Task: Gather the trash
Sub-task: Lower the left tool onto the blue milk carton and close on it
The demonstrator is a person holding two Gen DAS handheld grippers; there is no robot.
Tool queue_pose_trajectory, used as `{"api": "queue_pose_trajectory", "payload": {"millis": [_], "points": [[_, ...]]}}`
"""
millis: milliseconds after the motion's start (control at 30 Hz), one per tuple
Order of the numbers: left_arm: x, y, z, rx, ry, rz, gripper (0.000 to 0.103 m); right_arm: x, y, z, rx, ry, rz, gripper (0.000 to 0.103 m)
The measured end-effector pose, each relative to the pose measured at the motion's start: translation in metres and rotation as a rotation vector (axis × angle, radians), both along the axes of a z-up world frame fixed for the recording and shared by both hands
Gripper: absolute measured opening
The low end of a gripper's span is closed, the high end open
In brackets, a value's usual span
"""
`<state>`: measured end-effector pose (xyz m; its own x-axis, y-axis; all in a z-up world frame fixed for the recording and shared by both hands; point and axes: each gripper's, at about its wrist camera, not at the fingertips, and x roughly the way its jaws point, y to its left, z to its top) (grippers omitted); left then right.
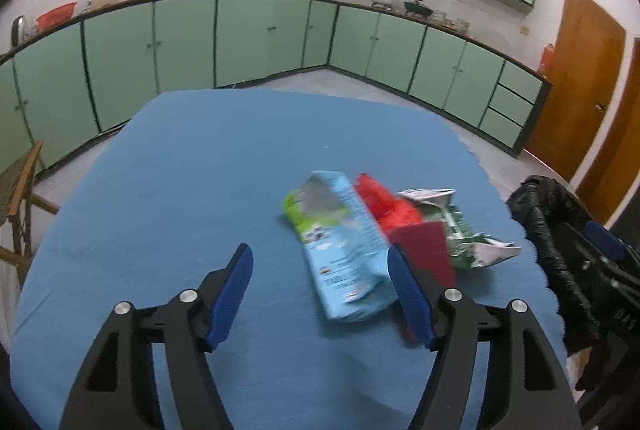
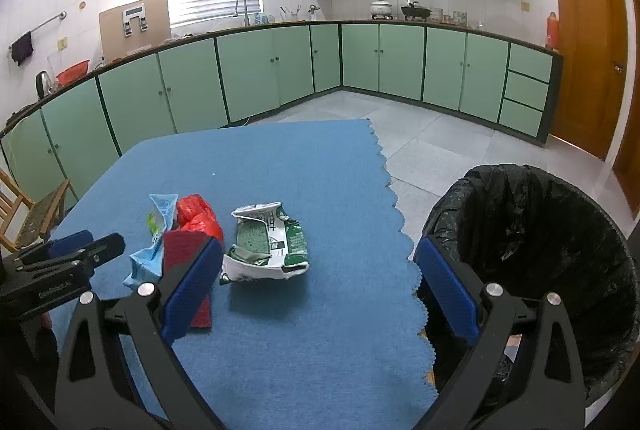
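Observation:
Trash lies in a heap on the blue table cloth [image 1: 180, 189]: a light blue carton [image 1: 344, 250], a red plastic bag [image 1: 384, 201], a dark red flat pad [image 1: 428, 254] and a crumpled green-and-white carton [image 1: 460, 230]. My left gripper [image 1: 322, 290] is open just short of the blue carton, whose near end lies beside the right finger, untouched by the pads. My right gripper [image 2: 320, 286] is open and holds nothing, with the green-and-white carton [image 2: 268, 242] lying ahead of it. In the right wrist view the left gripper [image 2: 92, 244] sits beside the blue carton [image 2: 154, 242] and the red bag [image 2: 198, 216].
A bin lined with a black bag [image 2: 532, 250] stands on the floor right of the table, past the cloth's zigzag edge [image 2: 400, 213]. A wooden chair [image 2: 36, 218] is at the left. Green cabinets [image 2: 260, 69] line the far walls, and a wooden door [image 2: 588, 49] is at the right.

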<state>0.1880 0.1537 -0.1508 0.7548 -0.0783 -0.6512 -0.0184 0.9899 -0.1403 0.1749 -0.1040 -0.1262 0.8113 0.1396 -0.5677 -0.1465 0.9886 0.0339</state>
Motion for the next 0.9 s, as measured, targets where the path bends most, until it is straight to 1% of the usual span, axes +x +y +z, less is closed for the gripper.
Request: {"api": "queue_pose_trajectory", "payload": {"millis": [100,300,433,533,633,700,833,900], "points": [[0.005,-0.014,-0.003,0.027,0.006,-0.020,0.069,0.000,-0.004,0.000,0.002,-0.002,-0.008,0.095],[0.019,-0.029,-0.020,0.066,0.056,-0.019,0.069,0.001,-0.010,-0.003,0.007,0.007,-0.017,0.095],[0.025,-0.034,-0.022,0.086,0.047,-0.008,0.071,0.002,-0.009,-0.003,0.006,0.007,-0.013,0.095],[0.028,-0.033,-0.022,0.086,0.052,0.003,0.071,0.002,-0.008,-0.004,0.007,0.010,-0.012,0.095],[0.024,-0.024,-0.021,0.086,0.053,0.024,0.071,0.002,-0.006,-0.004,0.004,0.010,-0.008,0.095],[0.019,-0.010,-0.018,0.059,0.050,0.050,0.071,0.002,-0.004,-0.005,0.004,0.010,-0.004,0.095],[0.010,0.014,-0.017,0.065,0.051,0.096,0.071,0.002,0.003,-0.006,0.002,0.011,0.014,0.095],[0.008,0.024,-0.018,0.054,0.059,0.109,0.071,0.002,0.009,-0.006,0.000,0.013,0.025,0.095]]}}
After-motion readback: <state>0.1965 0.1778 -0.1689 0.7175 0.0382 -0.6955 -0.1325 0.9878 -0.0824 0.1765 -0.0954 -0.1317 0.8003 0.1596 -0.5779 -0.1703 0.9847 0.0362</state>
